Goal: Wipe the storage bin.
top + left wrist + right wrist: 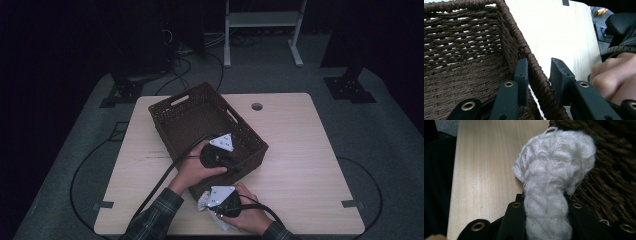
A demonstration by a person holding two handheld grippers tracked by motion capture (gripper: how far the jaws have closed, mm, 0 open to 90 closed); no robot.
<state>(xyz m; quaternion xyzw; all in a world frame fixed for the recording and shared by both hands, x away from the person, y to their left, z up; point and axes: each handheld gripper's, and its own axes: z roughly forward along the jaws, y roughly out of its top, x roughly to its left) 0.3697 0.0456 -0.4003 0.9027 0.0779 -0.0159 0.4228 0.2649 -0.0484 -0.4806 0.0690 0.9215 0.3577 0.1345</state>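
A brown woven basket (170, 102) stands angled on the light wooden table (300, 150). My left gripper (238, 166) sits at its near right corner. In the left gripper view its jaws straddle the basket's wall (474, 50), one inside and one outside, shut on the rim (537, 75); left gripper (539, 62). My right gripper (210, 202) is low at the table's front edge, just outside the basket's near corner. It is shut on a fluffy white knitted cloth (554, 165), which bunches out past the jaws against the basket's outer wall (614, 182); right gripper (544, 197).
A round cable hole (257, 106) lies in the table's far edge. A white frame (262, 20) and black stand bases (350, 87) stand on the dark floor behind. Black cables trail from both grippers toward the person. Bare tabletop (554, 30) lies right of the basket.
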